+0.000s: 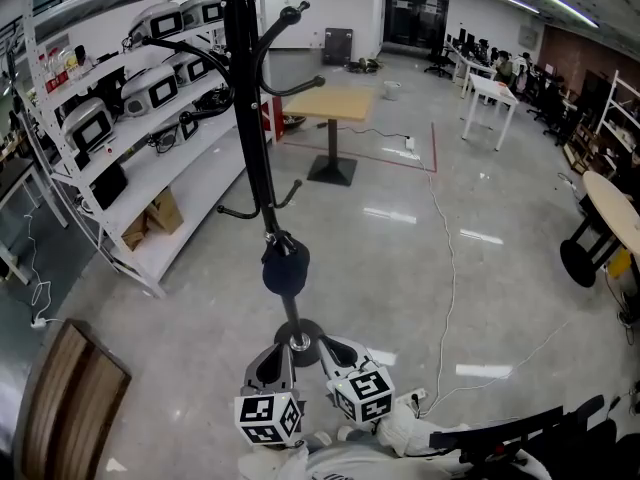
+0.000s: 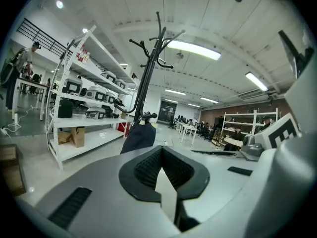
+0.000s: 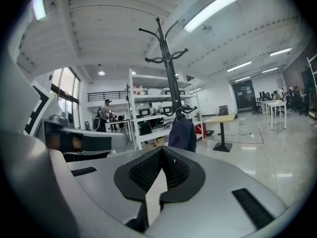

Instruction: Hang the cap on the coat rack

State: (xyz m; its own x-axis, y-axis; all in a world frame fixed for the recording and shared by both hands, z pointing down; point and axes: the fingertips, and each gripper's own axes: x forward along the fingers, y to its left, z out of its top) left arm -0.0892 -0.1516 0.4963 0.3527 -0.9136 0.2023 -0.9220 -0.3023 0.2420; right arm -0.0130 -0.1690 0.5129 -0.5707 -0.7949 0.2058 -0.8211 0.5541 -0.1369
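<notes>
The black coat rack (image 1: 246, 98) stands straight ahead of me, its round base (image 1: 298, 338) close to my grippers. A dark cap (image 1: 285, 266) hangs on a low hook of the pole, clear of both grippers. My left gripper (image 1: 274, 358) and right gripper (image 1: 335, 352) are low down near the base, side by side. In the left gripper view the cap (image 2: 139, 137) hangs on the rack (image 2: 148, 73) beyond the shut, empty left gripper (image 2: 162, 150). The right gripper view shows the cap (image 3: 182, 134) on the rack (image 3: 171, 73) past the shut, empty right gripper (image 3: 162, 151).
White shelving (image 1: 150, 108) with several devices runs along the left. A wooden table (image 1: 335, 103) stands behind the rack and white tables (image 1: 490, 93) farther right. A wooden panel (image 1: 70, 408) is at the lower left, a cable (image 1: 450, 268) crosses the floor, and a person (image 3: 105, 114) stands far off.
</notes>
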